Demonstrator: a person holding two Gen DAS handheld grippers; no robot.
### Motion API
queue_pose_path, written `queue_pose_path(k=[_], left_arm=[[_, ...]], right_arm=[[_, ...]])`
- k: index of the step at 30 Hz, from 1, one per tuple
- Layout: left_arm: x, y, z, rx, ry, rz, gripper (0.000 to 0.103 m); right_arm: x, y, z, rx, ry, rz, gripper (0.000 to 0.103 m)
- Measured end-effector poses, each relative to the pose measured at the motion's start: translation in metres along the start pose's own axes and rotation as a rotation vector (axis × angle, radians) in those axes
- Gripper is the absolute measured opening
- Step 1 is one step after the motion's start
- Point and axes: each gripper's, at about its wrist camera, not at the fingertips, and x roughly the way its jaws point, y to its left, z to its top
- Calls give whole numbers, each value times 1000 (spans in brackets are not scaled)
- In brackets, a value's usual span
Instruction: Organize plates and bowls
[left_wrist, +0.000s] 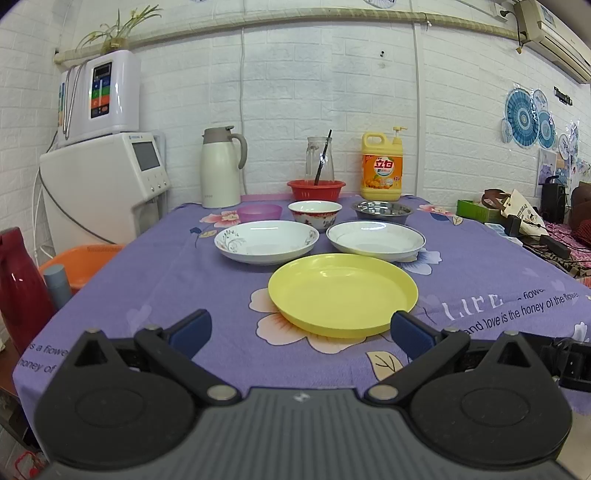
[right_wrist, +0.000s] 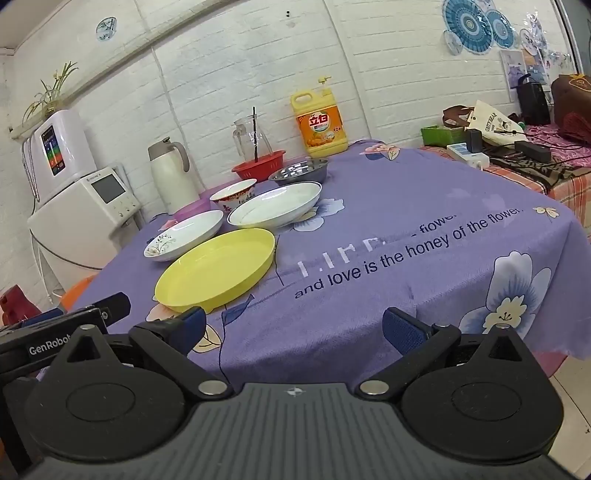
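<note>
crowding yellow plate: 2 white plates, bowls.

Right gripper fingers spread, empty, near yellow plate on tablecloth.

Left wrist view low at table edge facing wall, right wrist view angled leftward, both sharing yellow plate

- Left gripper: jaws spread wide, holding nothing, hovering level.
- Right gripper: jaws likewise wide apart, empty, tilted slightly.
</note>
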Motion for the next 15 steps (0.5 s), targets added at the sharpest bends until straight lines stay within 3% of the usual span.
queue_pose_path(k=[15], left_arm=[[2,0,0,12,3,-16,103]], right_arm=[[4,-1,-2,4,26,5,103]])
